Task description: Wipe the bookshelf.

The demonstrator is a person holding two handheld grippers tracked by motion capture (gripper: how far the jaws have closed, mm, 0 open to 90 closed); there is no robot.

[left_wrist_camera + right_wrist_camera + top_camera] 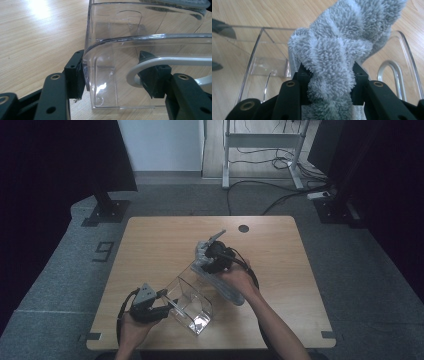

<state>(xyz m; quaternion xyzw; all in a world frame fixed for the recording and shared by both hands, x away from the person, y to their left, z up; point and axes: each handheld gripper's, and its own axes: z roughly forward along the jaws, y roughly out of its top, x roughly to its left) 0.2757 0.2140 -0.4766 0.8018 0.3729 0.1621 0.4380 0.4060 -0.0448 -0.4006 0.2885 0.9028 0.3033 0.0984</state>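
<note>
High view looks forward and down on the surface (150,245) — both gripper views sit close, sharing the clear bin (150,25).

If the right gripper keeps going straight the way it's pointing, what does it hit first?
Probably the bare table beyond the clear container; the right gripper, clamping the grey towel, points past it, though depth is unclear.

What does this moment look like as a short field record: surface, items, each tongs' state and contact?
surface: wooden table
container: clear plastic box, open top, near the front edge
cloth: grey fluffy towel, bunched, at the box's far end
left tongs: shut on the box's wall, one pad outside, one inside
right tongs: shut on the towel
hands: one behind each tongs, coming from the near side
</note>
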